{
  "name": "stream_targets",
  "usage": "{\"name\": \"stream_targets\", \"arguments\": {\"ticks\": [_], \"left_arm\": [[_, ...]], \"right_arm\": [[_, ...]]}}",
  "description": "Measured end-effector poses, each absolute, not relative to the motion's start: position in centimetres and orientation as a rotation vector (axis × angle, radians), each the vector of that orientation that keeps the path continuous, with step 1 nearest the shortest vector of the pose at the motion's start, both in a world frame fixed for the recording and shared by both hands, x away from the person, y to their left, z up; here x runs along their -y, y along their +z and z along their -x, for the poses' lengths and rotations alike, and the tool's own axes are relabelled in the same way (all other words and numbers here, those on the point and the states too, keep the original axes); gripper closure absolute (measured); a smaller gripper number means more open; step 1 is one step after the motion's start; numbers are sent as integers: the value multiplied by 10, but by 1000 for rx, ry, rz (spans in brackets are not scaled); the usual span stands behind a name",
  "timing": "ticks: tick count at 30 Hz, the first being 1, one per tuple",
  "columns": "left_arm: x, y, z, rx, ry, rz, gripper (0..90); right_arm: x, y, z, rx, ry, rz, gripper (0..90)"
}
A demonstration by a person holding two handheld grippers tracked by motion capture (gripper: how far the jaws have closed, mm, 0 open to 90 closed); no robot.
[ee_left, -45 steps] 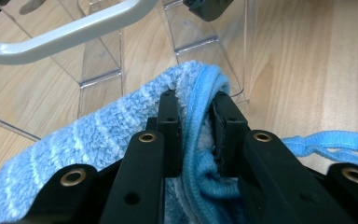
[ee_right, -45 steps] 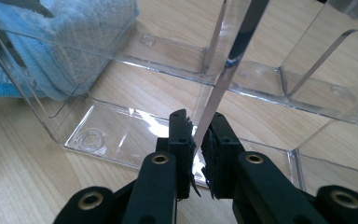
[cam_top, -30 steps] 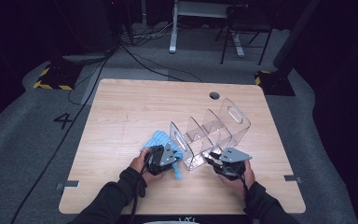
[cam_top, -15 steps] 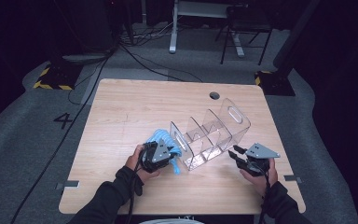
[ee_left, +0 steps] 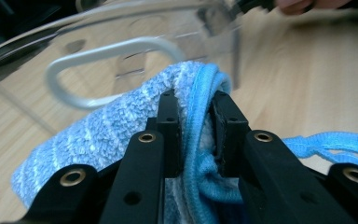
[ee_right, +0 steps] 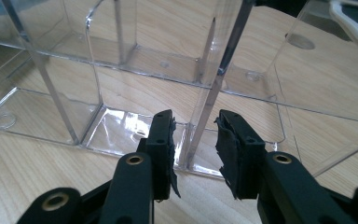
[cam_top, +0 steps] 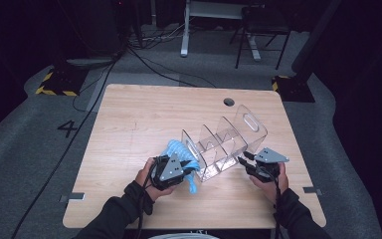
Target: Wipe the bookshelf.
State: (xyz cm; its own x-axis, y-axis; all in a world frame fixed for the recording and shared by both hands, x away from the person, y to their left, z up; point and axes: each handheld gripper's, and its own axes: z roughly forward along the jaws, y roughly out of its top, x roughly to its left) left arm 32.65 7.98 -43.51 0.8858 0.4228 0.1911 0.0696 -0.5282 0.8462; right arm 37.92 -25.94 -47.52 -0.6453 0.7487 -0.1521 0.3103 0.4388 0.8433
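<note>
Near the desk's (cam_top: 129, 119) front edge, with bare wood behind, the left gripper's (ee_left: 195, 116) fingers pinch a blue cloth (ee_left: 107, 135) beside the clear organiser (cam_top: 224, 142); the right gripper's (ee_right: 195, 128) fingers, having just opened, straddle a divider without touching.

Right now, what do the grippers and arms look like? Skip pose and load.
Left gripper and right gripper: black bodies, each topped by a grey three-cornered plate, with two black jaws carrying dark pads and brass-coloured screw rings. A black cable trails back from each along the forearm. The person wears dark long sleeves, and the hands are bare.
</note>
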Motion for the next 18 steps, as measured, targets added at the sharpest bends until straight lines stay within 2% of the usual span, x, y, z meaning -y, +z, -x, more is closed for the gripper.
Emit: {"name": "stream_targets", "arguments": {"ticks": [9,13,18], "left_arm": [[-50,-435,-305,-223,394,-2129,757],[-44,-438,-305,-210,399,-2153,755],[-43,-440,-307,-280,449,-2184,746]], "right_arm": [[254,-475,-381,-2163,1123,-902,707],[255,-475,-381,-2161,1119,-908,753],[252,-475,-379,-2188,1120,-874,746]]}}
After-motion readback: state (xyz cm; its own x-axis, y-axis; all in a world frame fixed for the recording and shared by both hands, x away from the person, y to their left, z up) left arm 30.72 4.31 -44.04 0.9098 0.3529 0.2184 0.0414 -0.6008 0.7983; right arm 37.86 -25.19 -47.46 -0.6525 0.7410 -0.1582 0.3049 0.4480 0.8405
